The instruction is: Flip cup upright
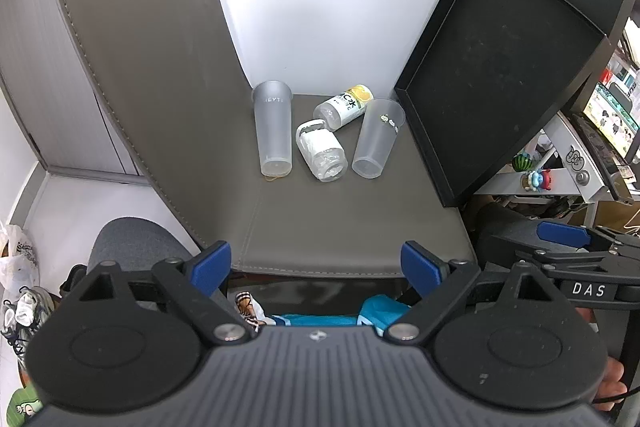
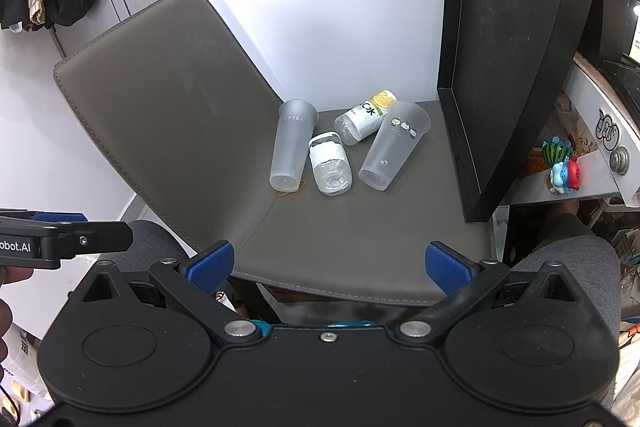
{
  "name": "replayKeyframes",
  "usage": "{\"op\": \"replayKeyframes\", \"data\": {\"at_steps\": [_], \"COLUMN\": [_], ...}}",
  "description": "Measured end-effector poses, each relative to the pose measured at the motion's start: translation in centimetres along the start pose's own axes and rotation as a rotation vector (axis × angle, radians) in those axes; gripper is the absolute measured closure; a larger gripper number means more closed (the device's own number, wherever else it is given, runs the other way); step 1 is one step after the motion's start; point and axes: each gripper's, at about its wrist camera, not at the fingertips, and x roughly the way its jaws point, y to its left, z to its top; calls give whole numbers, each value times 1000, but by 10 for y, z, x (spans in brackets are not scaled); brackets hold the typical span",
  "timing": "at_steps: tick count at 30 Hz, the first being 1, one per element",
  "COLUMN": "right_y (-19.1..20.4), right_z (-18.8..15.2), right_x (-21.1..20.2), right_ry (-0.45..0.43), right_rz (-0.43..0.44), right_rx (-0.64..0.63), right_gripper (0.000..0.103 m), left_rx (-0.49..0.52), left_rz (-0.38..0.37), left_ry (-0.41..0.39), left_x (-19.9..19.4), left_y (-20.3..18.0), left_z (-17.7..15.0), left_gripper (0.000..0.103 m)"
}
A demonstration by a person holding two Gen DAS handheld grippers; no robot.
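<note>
Two frosted plastic cups lie on their sides on a grey chair seat (image 1: 340, 223) (image 2: 360, 235), bases toward me and rims toward the wall. The left cup (image 1: 273, 131) (image 2: 290, 151) rests near the backrest. The right cup (image 1: 378, 137) (image 2: 394, 147) has small stickers near its rim. My left gripper (image 1: 316, 265) hangs open over the seat's front edge, well short of the cups. My right gripper (image 2: 330, 267) is open too, level with the left one, with nothing between its blue pads.
Between the cups lie a clear bottle (image 1: 322, 151) (image 2: 330, 165) and a lemon-label bottle (image 1: 346, 107) (image 2: 366, 119). A black tray (image 1: 500, 79) (image 2: 512, 47) leans at the seat's right side. The backrest (image 1: 152, 75) rises on the left. A person's grey-clad knees (image 2: 568, 251) flank the seat.
</note>
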Motion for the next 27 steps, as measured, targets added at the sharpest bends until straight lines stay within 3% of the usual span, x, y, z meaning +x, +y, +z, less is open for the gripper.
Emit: {"op": "replayKeyframes", "data": {"at_steps": [27], "right_y": [1], "right_z": [-1], "right_x": [1], "right_ry": [2], "right_rz": [-4], "right_rx": [-2], "right_gripper": [0], "left_rx": [0], "left_rz": [-8], "left_ry": [2], "left_x": [1], "left_y": [2], "left_z": [-1], "left_gripper": [12]}}
